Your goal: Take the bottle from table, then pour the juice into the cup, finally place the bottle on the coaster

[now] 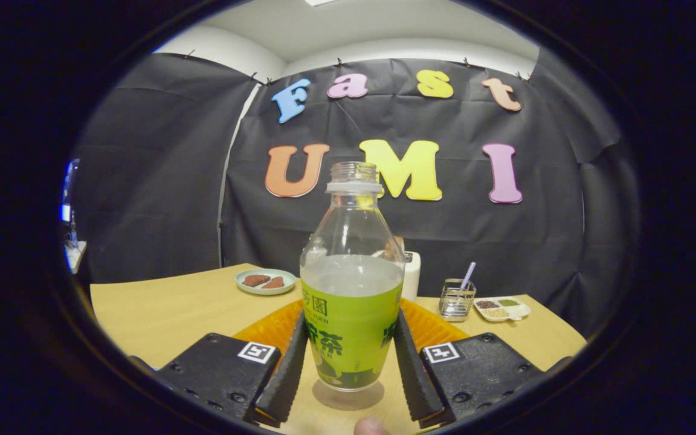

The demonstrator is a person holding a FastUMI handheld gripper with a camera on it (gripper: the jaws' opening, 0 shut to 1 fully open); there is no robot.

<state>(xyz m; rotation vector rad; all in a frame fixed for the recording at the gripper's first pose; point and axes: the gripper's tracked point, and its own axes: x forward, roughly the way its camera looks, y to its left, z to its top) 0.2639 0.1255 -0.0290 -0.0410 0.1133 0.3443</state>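
The pale wooden tabletop [167, 314] is carrying everything here. An orange ribbed round tray [432, 326] is lying behind the clear plastic uncapped bottle with a green label [351, 290], which is standing upright near the tabletop's front edge. The gripper [351, 356] is closing both fingers [287, 368] against the bottle's label, holding it between them. Toward the far edge, a pale green plate of brown pieces [265, 281] is sitting; toward the far right corner, a small wire basket [457, 300] and a white divided dish [502, 308] are sitting side by side.
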